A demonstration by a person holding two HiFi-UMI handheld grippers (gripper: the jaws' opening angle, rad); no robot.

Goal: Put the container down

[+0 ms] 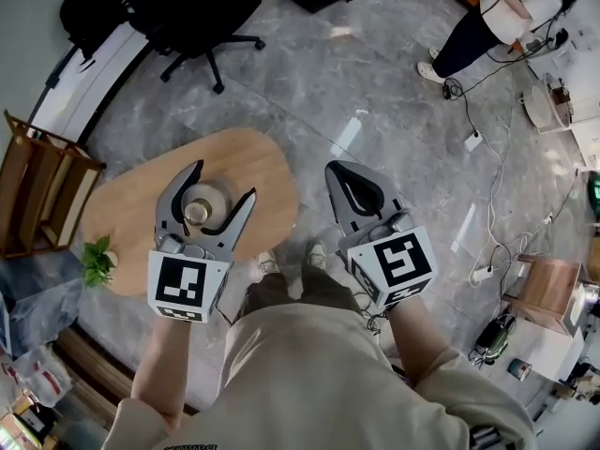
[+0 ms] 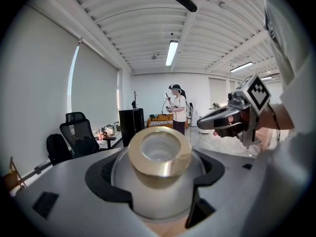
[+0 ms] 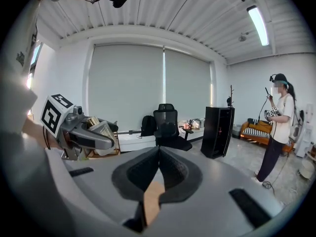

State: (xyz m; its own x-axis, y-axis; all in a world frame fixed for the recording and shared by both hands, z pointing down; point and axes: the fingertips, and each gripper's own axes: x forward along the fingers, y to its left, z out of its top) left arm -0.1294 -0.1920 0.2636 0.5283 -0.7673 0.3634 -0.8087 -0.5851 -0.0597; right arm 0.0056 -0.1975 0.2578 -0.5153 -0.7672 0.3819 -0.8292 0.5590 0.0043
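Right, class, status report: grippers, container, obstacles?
Left hand-held gripper shut on container, over wooden table. Right hand-held gripper shut, empty. Plant at table edge, well aside.

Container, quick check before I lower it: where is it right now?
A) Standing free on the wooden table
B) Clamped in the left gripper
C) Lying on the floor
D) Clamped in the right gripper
B: the left gripper view shows the container seated between the jaws of the left gripper, while the right gripper has its jaws together on nothing.
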